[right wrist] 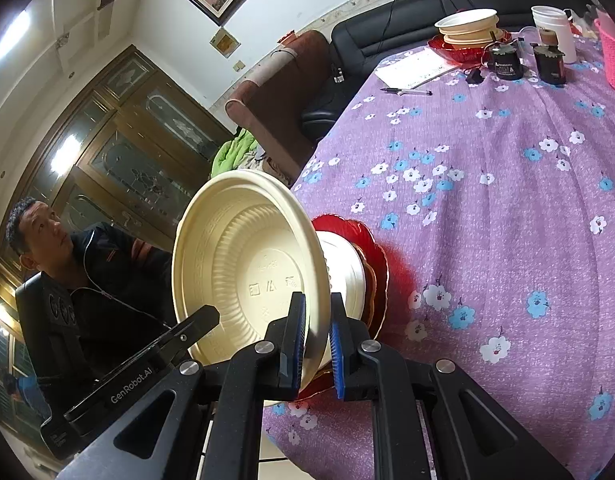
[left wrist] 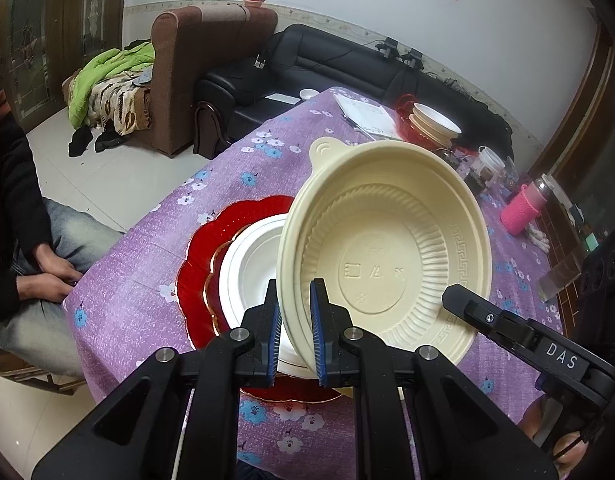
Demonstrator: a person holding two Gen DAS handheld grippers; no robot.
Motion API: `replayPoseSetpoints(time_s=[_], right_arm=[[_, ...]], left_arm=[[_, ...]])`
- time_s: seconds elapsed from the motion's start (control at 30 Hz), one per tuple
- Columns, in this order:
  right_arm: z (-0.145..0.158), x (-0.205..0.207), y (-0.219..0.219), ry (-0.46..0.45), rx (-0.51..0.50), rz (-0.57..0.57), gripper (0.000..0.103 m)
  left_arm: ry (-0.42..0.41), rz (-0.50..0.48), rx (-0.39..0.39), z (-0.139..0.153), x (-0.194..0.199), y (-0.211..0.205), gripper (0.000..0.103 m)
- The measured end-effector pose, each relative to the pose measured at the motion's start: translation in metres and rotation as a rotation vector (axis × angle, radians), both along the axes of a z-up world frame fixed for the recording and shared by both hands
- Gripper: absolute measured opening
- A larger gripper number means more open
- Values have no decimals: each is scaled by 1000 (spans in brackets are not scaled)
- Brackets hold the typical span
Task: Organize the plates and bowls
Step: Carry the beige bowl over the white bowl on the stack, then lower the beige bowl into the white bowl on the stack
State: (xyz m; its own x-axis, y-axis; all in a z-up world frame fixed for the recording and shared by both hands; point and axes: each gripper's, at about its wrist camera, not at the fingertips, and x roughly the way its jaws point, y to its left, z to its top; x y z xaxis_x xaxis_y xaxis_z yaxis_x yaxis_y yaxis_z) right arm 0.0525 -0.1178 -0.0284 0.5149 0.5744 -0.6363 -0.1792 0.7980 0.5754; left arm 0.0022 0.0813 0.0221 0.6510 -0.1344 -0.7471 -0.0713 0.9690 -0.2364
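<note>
**Cream bowl held tilted by both claws above the red plate**

The cream plastic bowl (left wrist: 383, 248) hangs tipped on edge just above the red scalloped plate (left wrist: 195, 264), its ribbed inside and stamped base facing the cameras. The left claw (left wrist: 295, 332) is clamped on the bowl's rim, one blue pad inside the wall and one outside. The right claw (right wrist: 317, 344) is clamped on the rim as well, a little further round the same lower edge. On the red plate sits a white bowl (left wrist: 251, 264), directly behind the cream one; whether the two bowls touch cannot be told.

The cream bowl looks thin, moulded and light, with a flexible wall that would bow under a hard squeeze. The flat rim band is the sensible hold, since the ribbed wall slopes and would slide between the pads. It seems unlikely to break, but a light bowl pinched at one edge can twist or spring free.

Far beyond the red plate, across the purple flowered surface (right wrist: 507, 208), stands a second stack of bowls (right wrist: 469, 28) on another red dish, near a notepad (right wrist: 417, 66).
</note>
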Motion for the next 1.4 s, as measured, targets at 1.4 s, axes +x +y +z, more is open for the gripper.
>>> replayPoseSetpoints(time_s=[1.4], right_arm=[[-17,16,15,62,-8,5,13]], left_arm=[[52,12,-13,-17,19,6,12]])
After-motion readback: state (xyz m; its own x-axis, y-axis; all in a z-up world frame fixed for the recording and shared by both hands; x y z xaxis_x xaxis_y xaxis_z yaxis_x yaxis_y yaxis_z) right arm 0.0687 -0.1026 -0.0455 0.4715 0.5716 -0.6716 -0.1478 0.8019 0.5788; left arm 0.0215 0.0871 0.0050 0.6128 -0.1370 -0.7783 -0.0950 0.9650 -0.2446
